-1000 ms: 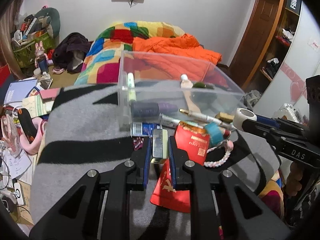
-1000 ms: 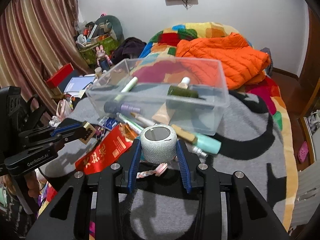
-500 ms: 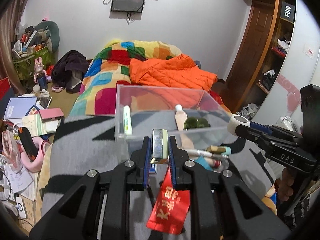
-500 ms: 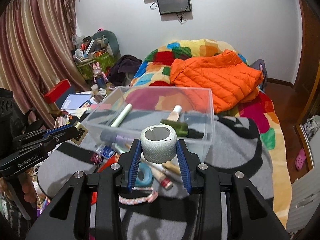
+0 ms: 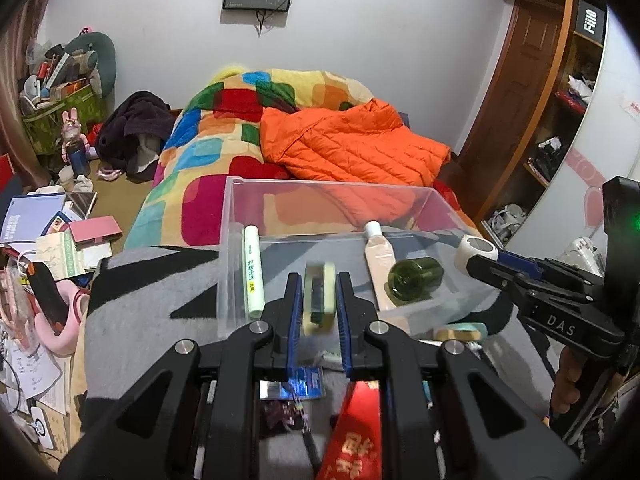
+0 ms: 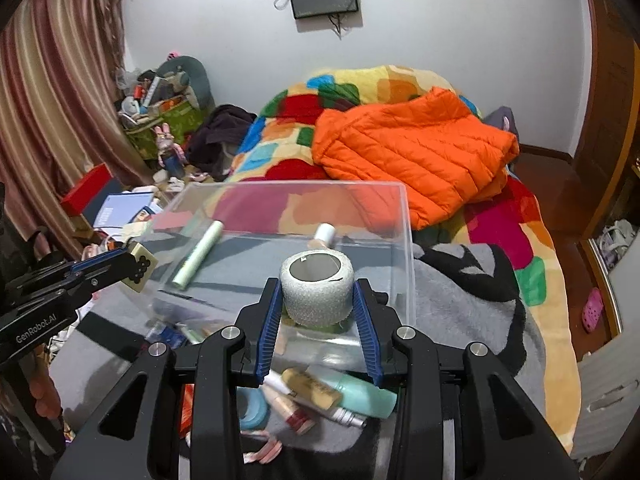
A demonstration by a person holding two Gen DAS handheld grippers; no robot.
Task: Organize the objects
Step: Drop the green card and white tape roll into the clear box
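My left gripper (image 5: 318, 300) is shut on a small pale-yellow box with a dark face (image 5: 319, 298), held above the near wall of the clear plastic bin (image 5: 228, 216). My right gripper (image 6: 317, 308) is shut on a white bandage roll (image 6: 317, 294), held over the bin's (image 6: 406, 240) near right corner. Inside the bin lie a pale green tube (image 5: 254, 272), a beige tube (image 5: 380, 264) and a dark green bottle (image 5: 414, 278). Each gripper shows in the other's view: the right one (image 5: 476, 254) and the left one (image 6: 138, 266).
The bin stands on a grey and black blanket (image 5: 152, 300). Loose cosmetics (image 6: 320, 396), a blue tape roll (image 6: 252, 408), a red packet (image 5: 356, 440) and a blue card (image 5: 304, 380) lie below the grippers. An orange jacket (image 5: 348, 148) lies on the bed behind. Clutter covers the floor at left (image 5: 48, 232).
Both grippers have risen and moved forward with their objects, from low over the loose items to above the bin's near edge. The bin now looks lower and closer.
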